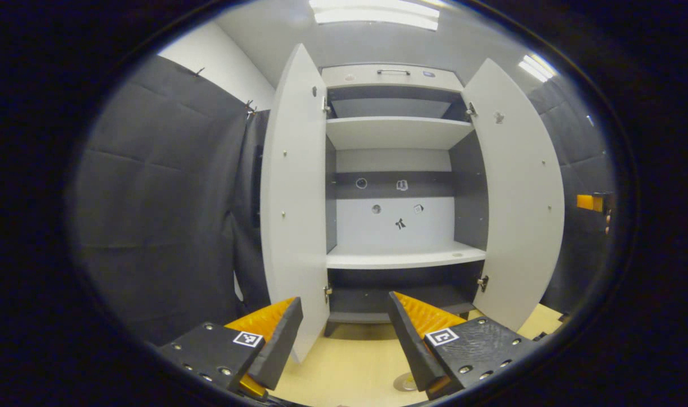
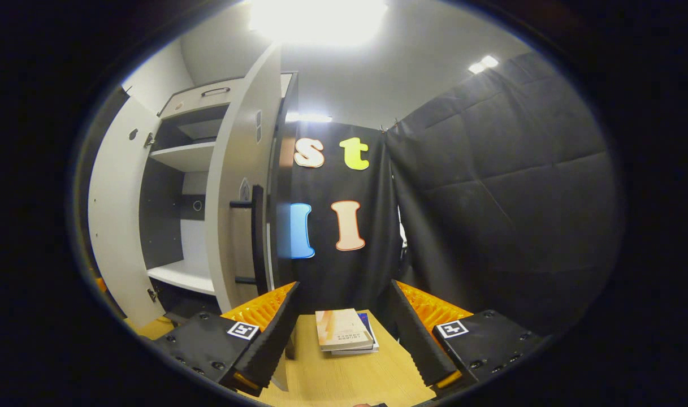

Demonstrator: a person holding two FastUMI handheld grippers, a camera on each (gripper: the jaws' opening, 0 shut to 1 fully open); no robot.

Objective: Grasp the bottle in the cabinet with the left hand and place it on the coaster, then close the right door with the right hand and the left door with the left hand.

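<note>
The white cabinet (image 1: 397, 133) faces me in the left gripper view with both doors swung wide. Its left door (image 1: 293, 215) and right door (image 1: 519, 198) stand open, and the shelves (image 1: 403, 259) are bare. My left gripper (image 1: 344, 330) hangs open low in front of the cabinet, nothing between its fingers. A flat round grey coaster (image 1: 403, 383) lies on the wooden table, partly behind the right finger. In the right gripper view my right gripper (image 2: 342, 308) is open and empty, just right of the right door (image 2: 236, 186) and its black handle (image 2: 257, 237).
Two stacked books (image 2: 344, 330) lie on the wooden table (image 2: 344, 379) ahead of the right gripper. Black cloth walls (image 1: 163, 215) close in on both sides. An orange part of the right gripper (image 1: 588, 202) peeks past the right door's edge.
</note>
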